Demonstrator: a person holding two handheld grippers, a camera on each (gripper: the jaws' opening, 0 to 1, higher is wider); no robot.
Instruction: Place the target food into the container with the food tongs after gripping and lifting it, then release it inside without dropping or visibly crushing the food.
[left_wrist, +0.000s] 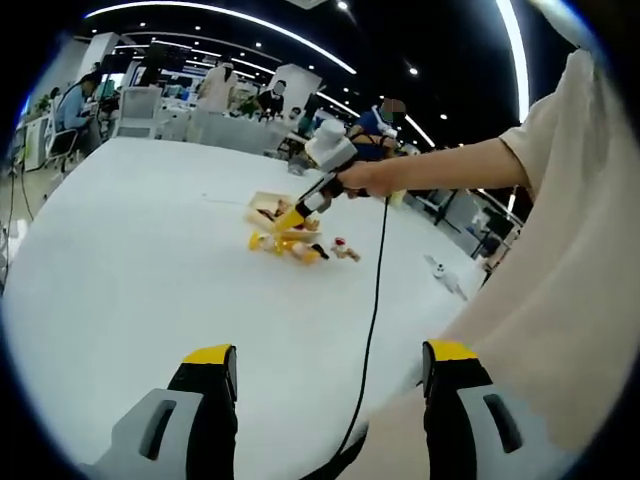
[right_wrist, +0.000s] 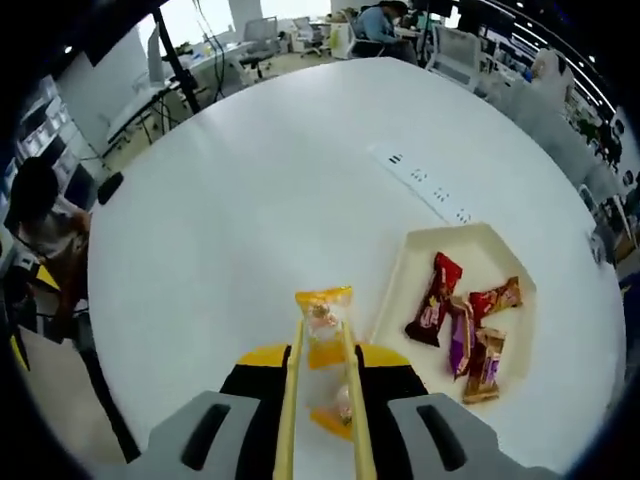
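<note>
White round table (right_wrist: 250, 200) in an open office, chairs and seated people along the upper edge of both views. Item: your right gripper (right_wrist: 320, 400), bottom centre of the right gripper view, jaws pressed in on a pair of wooden food tongs (right_wrist: 290, 400); the tong tips pinch an orange-and-clear wrapped snack (right_wrist: 323, 312), lifted over bare tabletop just left of the container. Item: cream tray container (right_wrist: 400, 270), right of centre, holding several red and purple wrapped bars (right_wrist: 432, 298). Item: your left gripper (left_wrist: 330, 400), bottom of the left gripper view, jaws spread wide apart, nothing between them. Item: in that same view, mid-frame, your hand (left_wrist: 355, 180) with the right gripper over the tray and a few loose snacks (left_wrist: 300, 245) beside it; black cable (left_wrist: 372, 300) trailing down toward the lower edge
</note>
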